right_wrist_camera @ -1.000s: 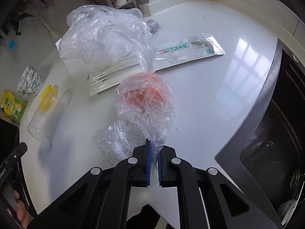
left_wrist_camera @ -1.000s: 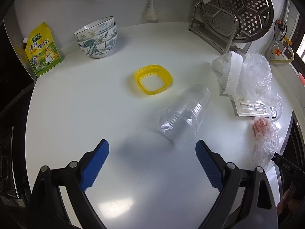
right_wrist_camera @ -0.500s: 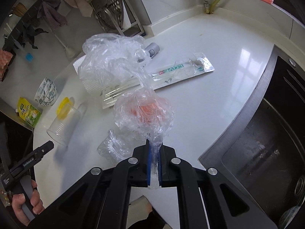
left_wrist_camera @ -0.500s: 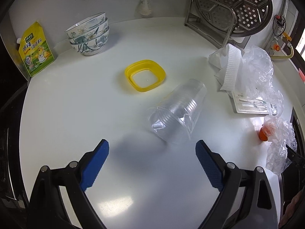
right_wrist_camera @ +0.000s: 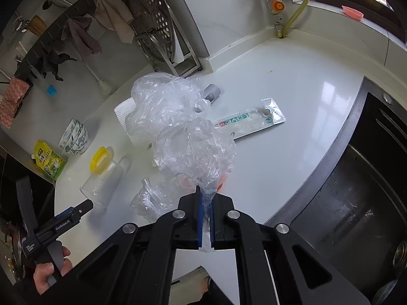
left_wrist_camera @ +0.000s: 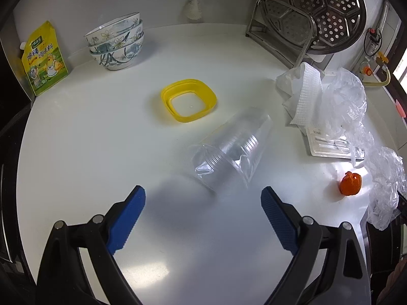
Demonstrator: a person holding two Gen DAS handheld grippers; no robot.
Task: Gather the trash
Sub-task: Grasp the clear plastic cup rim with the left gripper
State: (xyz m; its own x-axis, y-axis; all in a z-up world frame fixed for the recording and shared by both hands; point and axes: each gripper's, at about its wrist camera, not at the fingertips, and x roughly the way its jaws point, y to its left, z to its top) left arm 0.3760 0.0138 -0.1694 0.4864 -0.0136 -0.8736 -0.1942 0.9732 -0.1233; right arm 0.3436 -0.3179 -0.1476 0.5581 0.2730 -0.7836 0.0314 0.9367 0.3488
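right gripper (right_wrist_camera: pixel 206 198): is being kept clamped on a plastic bag (right_wrist_camera: pixel 193 147)
left gripper (left_wrist_camera: pixel 203 203): jaws apart (empty)
left: clear cup (left_wrist_camera: pixel 229 152), orange scrap (left_wrist_camera: pixel 351 183), wrappers are being left uncollected

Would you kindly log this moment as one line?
right hand-held gripper: shut on plastic bag | left hand-held gripper: open, empty | clear cup: on its side

The tabletop (left_wrist_camera: pixel 101 132) is glossy white. A clear, ribbed plastic cup (left_wrist_camera: pixel 229 157) lies by a bright yellow square lid (left_wrist_camera: pixel 188 100). The stacked bowls (left_wrist_camera: pixel 115 43) are white with blue-green floral painting. The seasoning pouch (left_wrist_camera: pixel 43 58) is yellow and green. The small peel scrap (left_wrist_camera: pixel 351 184) is orange. Each hand-held gripper (left_wrist_camera: pixel 203 216) is black with blue pads; the bag (right_wrist_camera: pixel 193 150) is transparent. The sink (right_wrist_camera: pixel 356 203) is dark.
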